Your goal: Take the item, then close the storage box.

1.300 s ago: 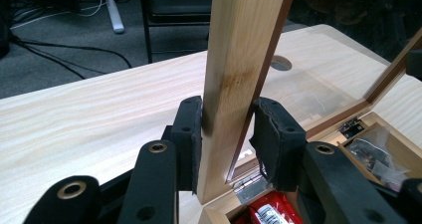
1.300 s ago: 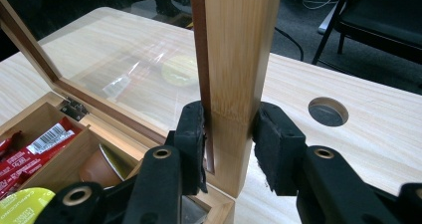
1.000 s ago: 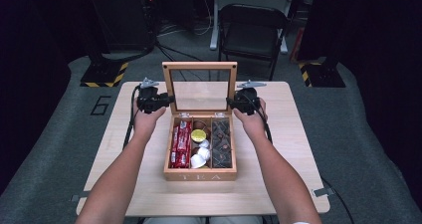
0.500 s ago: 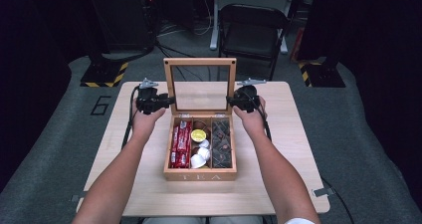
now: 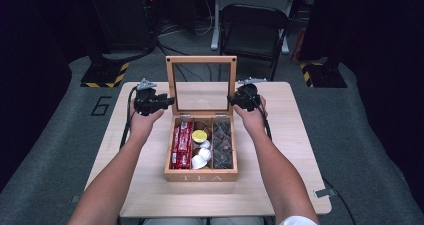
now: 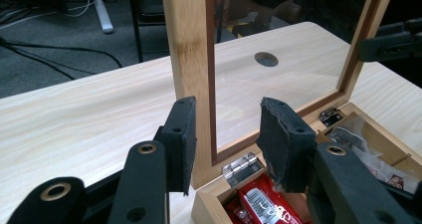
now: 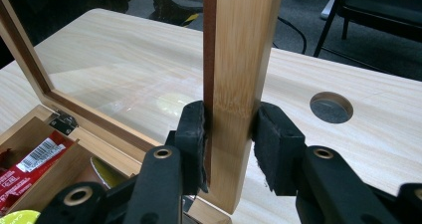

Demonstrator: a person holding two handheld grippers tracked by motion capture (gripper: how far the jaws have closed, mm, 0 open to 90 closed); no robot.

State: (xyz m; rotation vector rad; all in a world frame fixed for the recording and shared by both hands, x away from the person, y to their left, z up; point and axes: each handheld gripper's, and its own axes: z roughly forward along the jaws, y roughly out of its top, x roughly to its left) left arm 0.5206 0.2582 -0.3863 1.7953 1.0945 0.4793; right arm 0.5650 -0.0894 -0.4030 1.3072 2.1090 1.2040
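A wooden tea box stands mid-table with its glass lid raised upright. Inside lie red packets, a yellow capsule, white capsules and dark tea bags. My left gripper is at the lid's left side rail. Its jaws have just been opening; the rail stands between them, with a gap to one pad. My right gripper is shut on the lid's right side rail, with both pads of the gripper pressed on the wood.
The light wooden table has a round hole behind the box. A black chair stands beyond the far edge. Cables trail from both grippers. Grey carpet marked with a 6 lies to the left.
The lid has swung up a little further, to upright. Both hands have stayed at its side rails.
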